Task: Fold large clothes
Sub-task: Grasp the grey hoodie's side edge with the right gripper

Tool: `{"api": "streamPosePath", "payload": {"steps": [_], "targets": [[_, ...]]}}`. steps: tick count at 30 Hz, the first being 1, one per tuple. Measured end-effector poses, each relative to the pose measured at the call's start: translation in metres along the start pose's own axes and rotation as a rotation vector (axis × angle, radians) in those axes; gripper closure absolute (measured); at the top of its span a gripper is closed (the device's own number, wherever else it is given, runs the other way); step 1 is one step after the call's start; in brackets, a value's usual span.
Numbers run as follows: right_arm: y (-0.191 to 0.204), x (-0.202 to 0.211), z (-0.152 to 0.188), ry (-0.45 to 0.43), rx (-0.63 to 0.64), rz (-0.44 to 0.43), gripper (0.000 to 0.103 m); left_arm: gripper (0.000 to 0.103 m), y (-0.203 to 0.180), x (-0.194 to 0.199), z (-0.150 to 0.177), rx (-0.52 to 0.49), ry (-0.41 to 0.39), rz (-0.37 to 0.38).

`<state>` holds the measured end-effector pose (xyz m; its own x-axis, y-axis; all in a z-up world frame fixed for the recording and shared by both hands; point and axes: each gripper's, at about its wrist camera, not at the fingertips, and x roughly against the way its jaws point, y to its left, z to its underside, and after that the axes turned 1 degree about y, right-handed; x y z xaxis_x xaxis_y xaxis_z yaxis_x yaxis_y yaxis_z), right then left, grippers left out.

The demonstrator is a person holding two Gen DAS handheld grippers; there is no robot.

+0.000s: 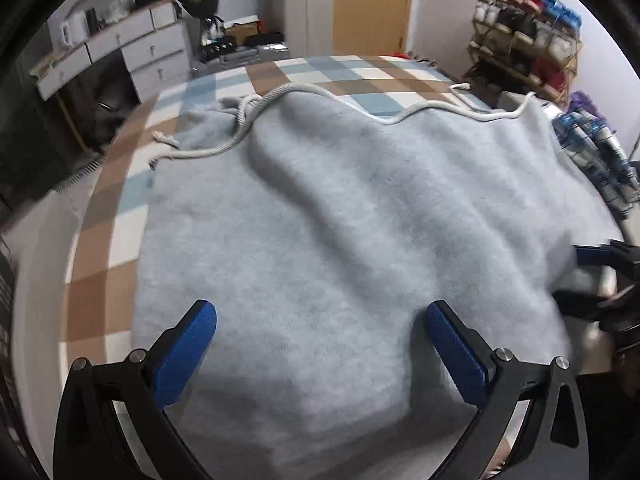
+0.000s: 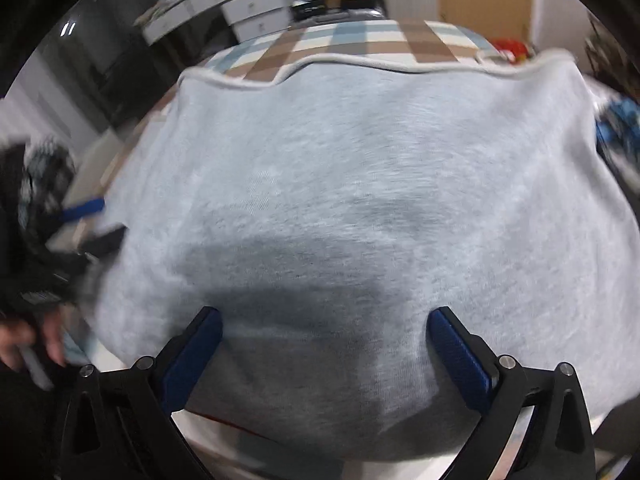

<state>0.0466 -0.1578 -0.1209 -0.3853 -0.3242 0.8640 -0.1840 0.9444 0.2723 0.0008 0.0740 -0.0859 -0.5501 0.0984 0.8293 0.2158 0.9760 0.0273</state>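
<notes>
With the left gripper (image 1: 320, 344) and right gripper (image 2: 324, 350) both spread wide over the pale grey fleece garment (image 1: 340, 220) lying on the checked bed cover (image 1: 120, 184), we close on its near hem evenly before folding.

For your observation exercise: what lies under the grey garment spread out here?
Around the grey garment, a checked cover in brown, blue and white shows at its far and left edges. How the cover looks directly beneath cannot be seen, since the fabric hides it.
</notes>
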Motion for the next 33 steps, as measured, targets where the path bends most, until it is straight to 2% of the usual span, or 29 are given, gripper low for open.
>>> {"api": "streamPosePath", "payload": {"steps": [1,3,5,8,11,15,16,18,21,24,26,28,30,33], "targets": [[-0.006,0.008,0.002,-0.017,-0.037,-0.034,0.000,0.001,0.000,0.005,0.001,0.018,-0.007,0.010],[-0.029,0.041,0.014,-0.116,-0.154,-0.164,0.000,0.001,0.001,0.016,-0.003,0.070,-0.045,0.073],[-0.055,0.069,0.030,-0.205,-0.258,-0.249,0.000,0.001,-0.006,0.029,-0.006,0.091,-0.107,0.136],[-0.106,0.098,0.056,-0.283,-0.430,-0.266,0.000,0.001,-0.032,0.038,-0.011,0.060,-0.156,0.193],[-0.147,0.096,0.070,-0.258,-0.576,-0.286,0.000,0.001,-0.061,0.031,-0.018,0.030,-0.140,0.262],[-0.177,0.071,0.076,-0.169,-0.726,-0.397,0.000,0.001,-0.092,0.015,-0.027,0.011,-0.078,0.366],[-0.179,0.068,0.076,-0.155,-0.742,-0.412,0.000,0.001,-0.099,0.011,-0.029,0.006,-0.051,0.352],[-0.178,0.057,0.071,-0.126,-0.756,-0.424,0.000,0.001,-0.106,-0.002,-0.028,0.010,0.001,0.271],[-0.176,0.048,0.058,-0.112,-0.732,-0.400,0.000,0.001,-0.109,-0.018,-0.026,-0.006,0.068,0.218],[-0.179,0.044,0.051,-0.137,-0.768,-0.386,0.000,0.001,-0.127,-0.025,-0.016,-0.158,0.081,0.101],[-0.176,0.034,0.035,-0.150,-0.801,-0.372,0.000,0.001,-0.126,-0.023,-0.014,-0.143,0.083,0.097],[-0.170,0.027,0.024,-0.168,-0.790,-0.383,0.000,0.001,-0.118,-0.024,-0.018,-0.098,0.099,0.128],[-0.167,0.027,0.021,-0.203,-0.773,-0.395,0.000,0.001,-0.117,-0.023,-0.018,-0.101,0.101,0.136],[-0.157,0.042,0.019,-0.311,-0.685,-0.463,0.000,0.001,-0.121,-0.022,-0.016,-0.117,0.095,0.134]]}}
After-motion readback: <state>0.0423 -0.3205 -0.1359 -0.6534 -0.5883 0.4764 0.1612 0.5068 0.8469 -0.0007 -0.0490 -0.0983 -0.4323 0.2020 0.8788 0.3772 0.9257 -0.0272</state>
